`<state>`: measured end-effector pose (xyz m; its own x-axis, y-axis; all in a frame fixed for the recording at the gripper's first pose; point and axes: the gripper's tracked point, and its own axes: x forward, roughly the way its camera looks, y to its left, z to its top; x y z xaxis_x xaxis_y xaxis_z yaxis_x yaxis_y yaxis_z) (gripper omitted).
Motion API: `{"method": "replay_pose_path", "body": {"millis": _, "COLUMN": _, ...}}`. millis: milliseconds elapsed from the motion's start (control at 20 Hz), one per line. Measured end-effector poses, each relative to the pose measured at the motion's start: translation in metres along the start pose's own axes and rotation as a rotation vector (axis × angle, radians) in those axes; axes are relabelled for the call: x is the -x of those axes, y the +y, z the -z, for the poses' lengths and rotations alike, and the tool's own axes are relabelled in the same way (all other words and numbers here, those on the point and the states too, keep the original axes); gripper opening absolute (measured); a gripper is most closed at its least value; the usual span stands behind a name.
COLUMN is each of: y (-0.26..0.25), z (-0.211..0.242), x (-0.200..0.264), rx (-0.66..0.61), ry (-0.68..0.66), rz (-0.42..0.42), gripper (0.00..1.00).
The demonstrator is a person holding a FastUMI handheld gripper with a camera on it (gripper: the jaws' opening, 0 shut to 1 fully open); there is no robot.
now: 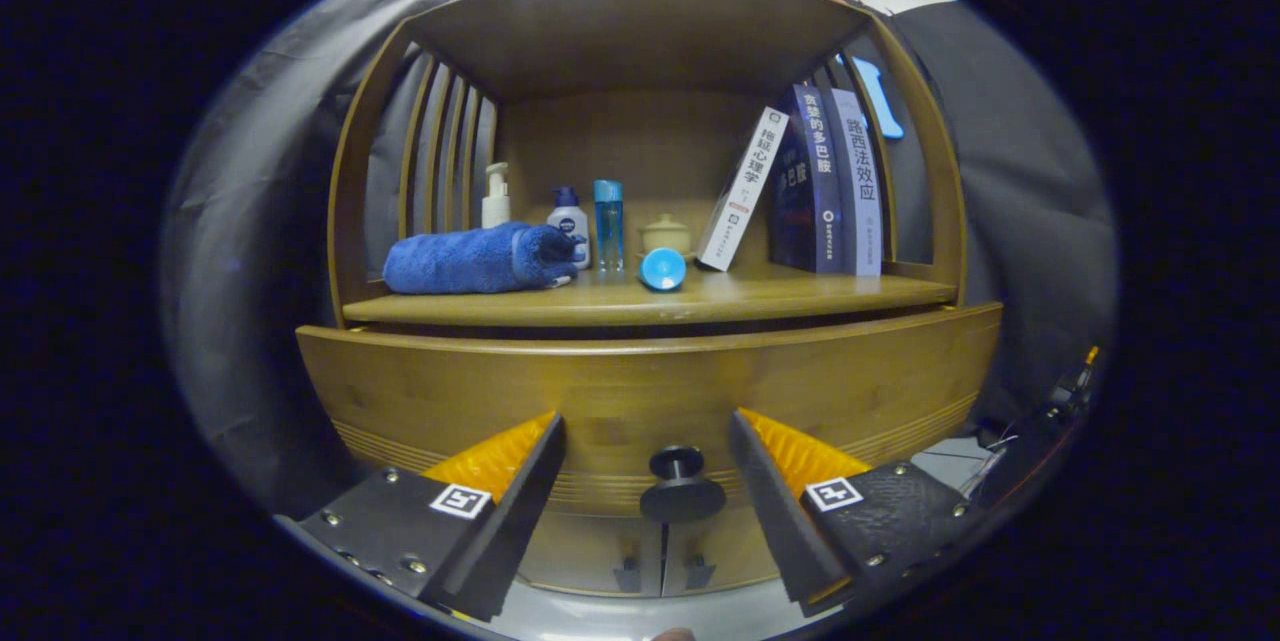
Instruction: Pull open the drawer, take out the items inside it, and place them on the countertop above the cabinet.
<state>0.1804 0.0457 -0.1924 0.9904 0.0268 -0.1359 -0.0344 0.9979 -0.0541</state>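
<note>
**Lining up on the drawer knob**

Facing the cabinet, the gripper [647, 466] hangs with its fingers spread wide and holding nothing. The knob [682, 488] sits between them, just ahead, with a gap to either finger. It stands on the drawer [640, 386], whose front spans the cabinet below the countertop [800, 299]. The drawer looks shut or barely ajar; a thin dark gap runs under the countertop edge, and nothing of the inside can be seen.

Left to right on the countertop: a rolled towel [478, 259], a pump bottle [496, 197] behind it, a white bottle [570, 226], a tall blue bottle [608, 224], a small lidded jar [666, 234] with a blue cup [662, 269] lying on its side before it, then leaning books [800, 183].

The step in hand seems to be the first: reaching for the knob. Next, the fingers must advance until the knob's stem lies between them, close on it, and pull straight back. The free stretch of countertop near the front edge looks a likely spot for whatever comes out.
</note>
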Motion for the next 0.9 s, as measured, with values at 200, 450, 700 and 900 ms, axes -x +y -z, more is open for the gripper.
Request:
{"method": "replay_pose_path", "body": {"millis": 200, "y": 0.001, "z": -0.002, "x": -0.017, "rx": 0.003, "ry": 0.023, "rz": 0.006, "gripper": 0.99}}
{"method": "replay_pose_path", "body": {"millis": 450, "y": 0.003, "z": -0.003, "x": -0.032, "rx": 0.004, "ry": 0.054, "rz": 0.007, "gripper": 0.98}}
{"method": "replay_pose_path", "body": {"millis": 700, "y": 0.014, "z": -0.005, "x": -0.024, "rx": 0.016, "ry": 0.105, "rz": 0.000, "gripper": 0.98}}
{"method": "replay_pose_path", "body": {"millis": 900, "y": 0.024, "z": -0.025, "x": 0.002, "rx": -0.006, "ry": 0.093, "rz": -0.009, "gripper": 0.98}}
